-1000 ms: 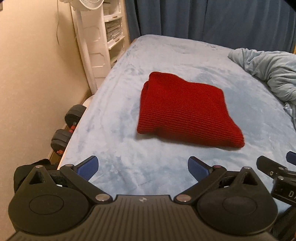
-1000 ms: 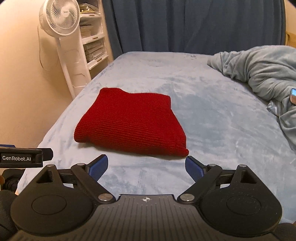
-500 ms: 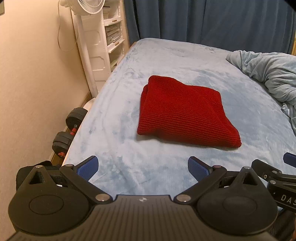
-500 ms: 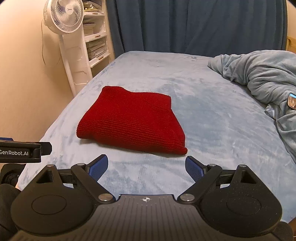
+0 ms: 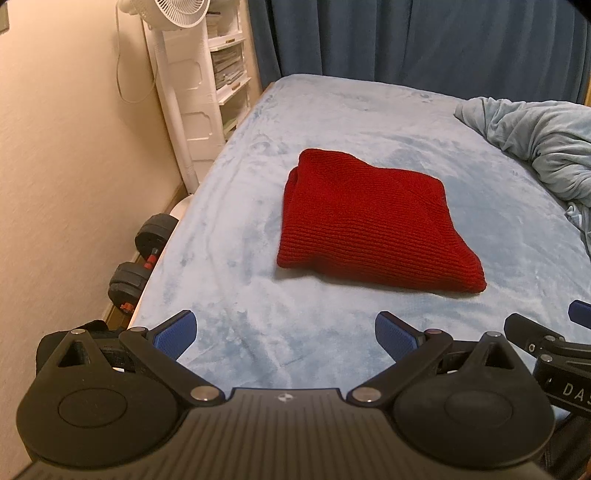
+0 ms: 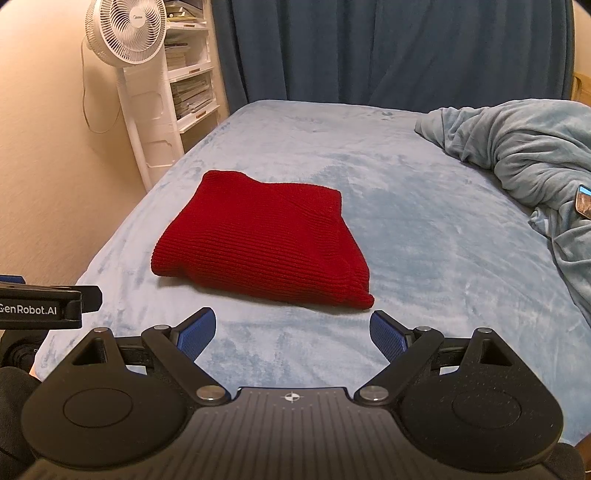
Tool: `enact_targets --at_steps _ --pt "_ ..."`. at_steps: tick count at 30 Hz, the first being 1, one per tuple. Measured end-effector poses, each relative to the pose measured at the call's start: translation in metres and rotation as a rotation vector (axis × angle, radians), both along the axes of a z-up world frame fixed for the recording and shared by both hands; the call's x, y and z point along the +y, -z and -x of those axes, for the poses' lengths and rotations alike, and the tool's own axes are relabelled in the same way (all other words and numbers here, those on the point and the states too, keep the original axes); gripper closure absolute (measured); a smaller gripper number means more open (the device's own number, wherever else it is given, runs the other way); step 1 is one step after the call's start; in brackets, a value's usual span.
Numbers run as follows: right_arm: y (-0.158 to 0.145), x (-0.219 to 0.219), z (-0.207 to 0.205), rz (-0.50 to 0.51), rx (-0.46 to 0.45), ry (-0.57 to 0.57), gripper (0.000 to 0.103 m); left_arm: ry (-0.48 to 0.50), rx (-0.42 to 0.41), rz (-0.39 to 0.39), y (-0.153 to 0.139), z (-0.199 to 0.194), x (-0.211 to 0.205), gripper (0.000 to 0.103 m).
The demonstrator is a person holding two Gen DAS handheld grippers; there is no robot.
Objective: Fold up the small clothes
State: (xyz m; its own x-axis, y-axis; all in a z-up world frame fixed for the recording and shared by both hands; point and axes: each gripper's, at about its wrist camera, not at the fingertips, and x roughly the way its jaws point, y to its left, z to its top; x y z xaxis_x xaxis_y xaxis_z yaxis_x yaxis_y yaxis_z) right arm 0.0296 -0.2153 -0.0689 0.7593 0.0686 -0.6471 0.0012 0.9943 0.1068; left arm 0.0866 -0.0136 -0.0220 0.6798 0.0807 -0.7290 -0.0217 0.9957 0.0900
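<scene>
left gripper [image 5: 284, 334] released | right gripper [image 6: 293, 332] released | red knit [image 6: 264, 242] folded on bed [image 6: 424, 221]

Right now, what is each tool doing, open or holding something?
Left tool: open, holding nothing, short of the red knit.
Right tool: open, holding nothing.

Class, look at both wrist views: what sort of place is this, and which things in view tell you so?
Most likely a bedroom at home. A bed with a pale blue fleece cover fills the view, a rumpled blanket lies at its right, and a white standing fan and dark blue curtains stand behind.
</scene>
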Motion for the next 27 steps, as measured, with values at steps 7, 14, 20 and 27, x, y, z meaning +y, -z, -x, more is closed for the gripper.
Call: enact_targets --at_steps 7,14,20,27 --pt "0.0007 0.0 -0.0006 -0.001 0.0 -0.007 0.012 0.001 0.001 -0.002 0.0 0.0001 0.0002 0.0" --pt "0.001 0.0006 0.0 0.0 -0.002 -0.014 0.012 0.001 0.002 -0.004 -0.0001 -0.0001 0.0011 0.0" --pt "0.0011 0.0027 0.0004 0.001 -0.003 -0.018 0.012 0.002 0.005 -0.004 0.0003 -0.0002 0.0029 0.0" --pt "0.0022 0.0048 0.002 0.002 -0.004 -0.025 0.012 -0.001 0.009 -0.005 0.0004 0.0 0.0054 0.0"
